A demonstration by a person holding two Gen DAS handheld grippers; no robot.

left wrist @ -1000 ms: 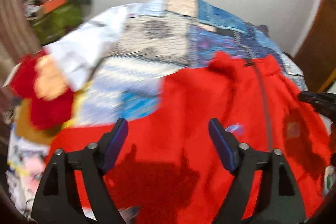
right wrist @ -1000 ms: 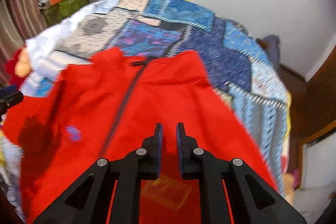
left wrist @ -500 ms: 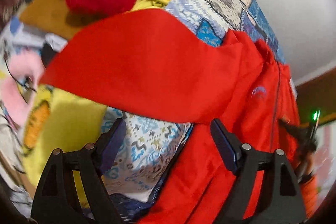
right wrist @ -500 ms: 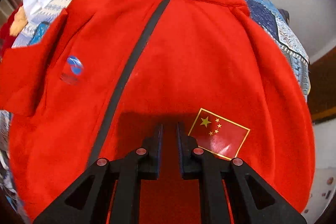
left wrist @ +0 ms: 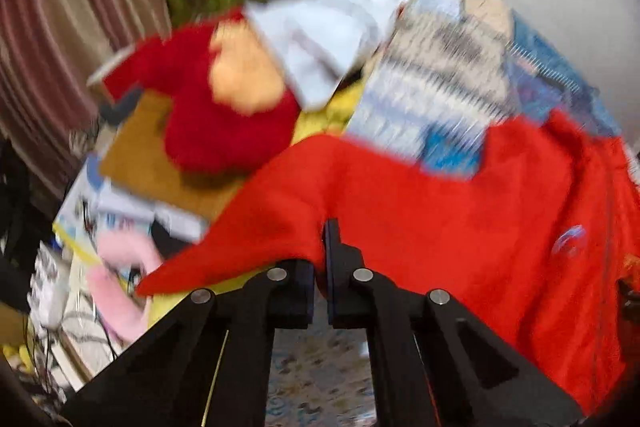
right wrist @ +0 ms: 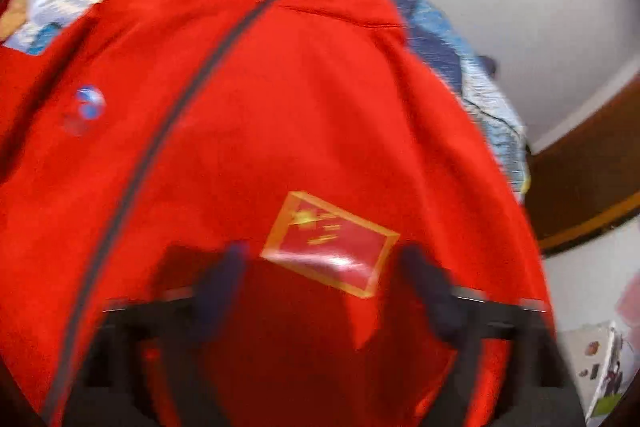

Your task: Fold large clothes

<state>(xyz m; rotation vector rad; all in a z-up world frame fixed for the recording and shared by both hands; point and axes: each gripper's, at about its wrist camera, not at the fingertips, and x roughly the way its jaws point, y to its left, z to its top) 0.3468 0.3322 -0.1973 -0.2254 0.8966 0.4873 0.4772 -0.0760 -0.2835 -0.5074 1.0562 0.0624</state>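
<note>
Since a second ago our left gripper has just closed, pinching the red zip jacket's sleeve; right gripper just opened, nothing held. Jacket's on the patchwork quilt, collar pointing away, zipper lengthwise. Soft and floppy, so we'd grab hems.

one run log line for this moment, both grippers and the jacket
left gripper: just closed on red jacket sleeve edge | right gripper: just opened above jacket front | fold: not done

Left hand-held gripper just closed on red jacket sleeve; right hand-held gripper just opened.
</note>
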